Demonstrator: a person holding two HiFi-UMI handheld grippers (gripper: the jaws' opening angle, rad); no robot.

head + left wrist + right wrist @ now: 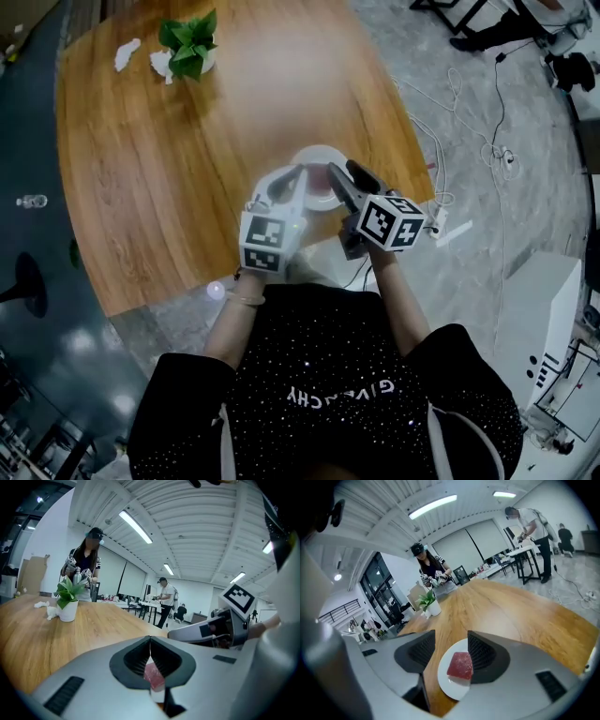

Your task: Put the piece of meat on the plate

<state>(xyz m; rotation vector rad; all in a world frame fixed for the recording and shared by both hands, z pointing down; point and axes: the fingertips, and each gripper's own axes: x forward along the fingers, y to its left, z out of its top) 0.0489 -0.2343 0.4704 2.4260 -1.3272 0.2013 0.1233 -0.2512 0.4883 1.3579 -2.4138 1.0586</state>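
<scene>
The red piece of meat [460, 664] lies flat on a small white plate [445, 686] near the wooden table's [169, 159] front edge. In the head view the plate [317, 157] sits just beyond both grippers. My right gripper [451, 641] is open, its jaws standing either side of the meat and above it without touching. My left gripper [150, 639] is shut with its tips together and nothing between them; the meat [153, 677] shows through the gap behind the tips. In the head view, the left gripper [298, 172] and right gripper [337, 172] hover side by side over the plate.
A potted plant [190, 47] and crumpled white tissue [127, 53] sit at the table's far side. Cables [450, 103] trail on the floor to the right of the table. People stand in the room beyond the table.
</scene>
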